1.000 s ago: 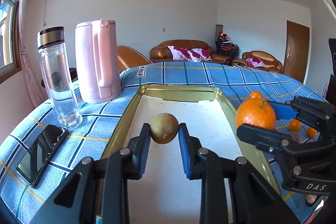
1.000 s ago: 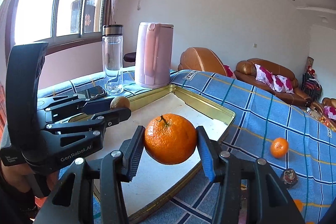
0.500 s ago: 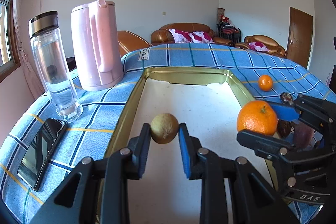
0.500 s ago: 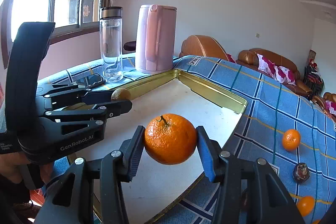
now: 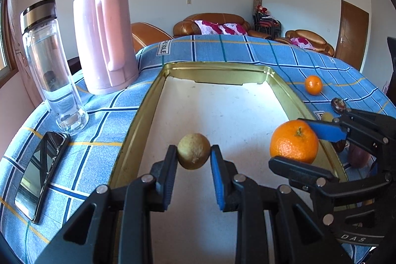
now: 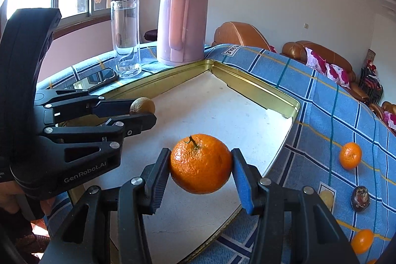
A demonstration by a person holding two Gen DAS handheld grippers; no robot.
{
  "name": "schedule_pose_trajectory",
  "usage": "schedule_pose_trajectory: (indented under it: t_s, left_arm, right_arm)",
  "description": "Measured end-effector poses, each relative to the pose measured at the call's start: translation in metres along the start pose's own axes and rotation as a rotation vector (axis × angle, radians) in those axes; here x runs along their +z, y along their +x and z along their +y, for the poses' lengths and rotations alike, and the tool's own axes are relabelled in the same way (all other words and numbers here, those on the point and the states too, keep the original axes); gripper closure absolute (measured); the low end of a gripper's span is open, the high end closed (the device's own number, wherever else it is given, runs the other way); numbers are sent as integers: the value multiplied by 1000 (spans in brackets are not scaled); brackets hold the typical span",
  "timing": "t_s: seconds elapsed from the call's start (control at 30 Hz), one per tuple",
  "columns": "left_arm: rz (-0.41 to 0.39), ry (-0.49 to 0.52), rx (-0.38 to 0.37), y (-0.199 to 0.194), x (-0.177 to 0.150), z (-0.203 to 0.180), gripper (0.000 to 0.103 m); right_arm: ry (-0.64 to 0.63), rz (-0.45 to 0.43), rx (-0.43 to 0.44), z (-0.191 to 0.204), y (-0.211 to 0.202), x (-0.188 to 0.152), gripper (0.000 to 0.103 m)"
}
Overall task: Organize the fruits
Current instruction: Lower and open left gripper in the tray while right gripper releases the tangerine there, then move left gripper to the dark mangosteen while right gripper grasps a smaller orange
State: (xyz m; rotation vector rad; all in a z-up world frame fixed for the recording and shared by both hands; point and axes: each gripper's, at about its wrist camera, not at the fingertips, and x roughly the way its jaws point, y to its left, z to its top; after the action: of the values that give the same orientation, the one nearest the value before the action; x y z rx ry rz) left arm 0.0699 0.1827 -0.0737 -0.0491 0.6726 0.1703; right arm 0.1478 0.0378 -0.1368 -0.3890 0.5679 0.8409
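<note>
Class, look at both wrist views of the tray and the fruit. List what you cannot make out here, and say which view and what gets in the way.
- Left wrist view: the dark fruit beyond the tray is half hidden by the right gripper.
- Right wrist view: the brownish fruit is partly covered by the left gripper.
- Right wrist view: a small orange fruit is cut off near the lower right edge.
- Neither view shows clearly whether the held fruits touch the tray floor.

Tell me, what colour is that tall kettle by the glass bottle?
Pale pink all over. The kettle shows best in the right wrist view, beside the bottle.
</note>
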Motion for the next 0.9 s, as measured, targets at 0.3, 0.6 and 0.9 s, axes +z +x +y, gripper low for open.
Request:
schedule_pose_trajectory:
  t_s: [0.3,0.6,0.9]
  left_arm:
    - [3,1,16,1,-1,-1,74]
    - [-91,3,26,-23,-6,-10,43]
    - [-175,3,-28,-56,-15,-40,34]
  right_arm:
    - [11,13,-10,-2,1,0,45]
    - [45,-107,-90,-13,-34,-11,27]
    - [131,-189,-176,-55,-109,-61,27]
